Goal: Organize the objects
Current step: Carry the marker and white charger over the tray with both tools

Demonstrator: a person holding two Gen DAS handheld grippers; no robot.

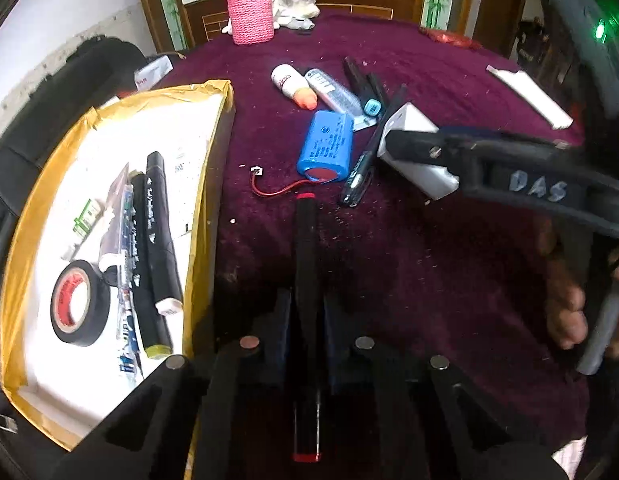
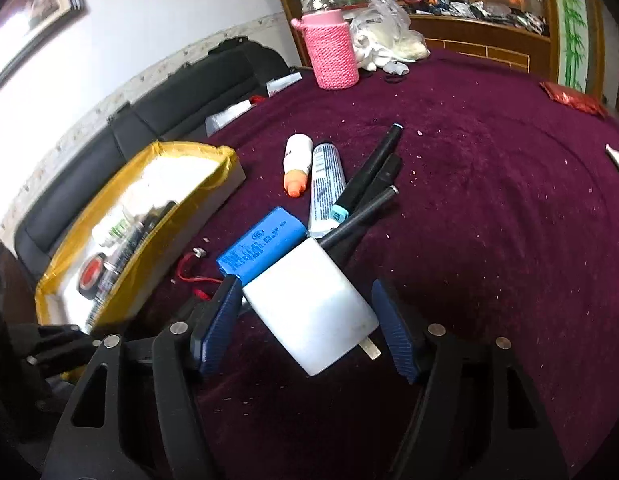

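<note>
My left gripper (image 1: 305, 304) is shut on a black marker with red ends (image 1: 305, 240) that lies along its fingers above the purple tablecloth. A yellow-taped box (image 1: 197, 240) to its left holds a black tape roll (image 1: 79, 304) and markers (image 1: 157, 232). My right gripper (image 2: 309, 304) is shut on a tilted white charger (image 2: 309, 312), its blue pads (image 2: 217, 320) at the charger's sides; the left wrist view shows that charger (image 1: 413, 120) too. Just beyond lie a blue battery pack (image 2: 261, 248), a white tube (image 2: 325, 184), an orange-capped bottle (image 2: 297, 164) and black markers (image 2: 369, 168).
A pink knitted bottle cover (image 2: 333, 52) and a plastic bag stand at the table's far edge. A white strip (image 1: 529, 96) and a red packet (image 2: 573, 98) lie at the far right. A black sofa (image 2: 169, 108) runs behind the box. A hand (image 1: 565, 292) grips the right tool.
</note>
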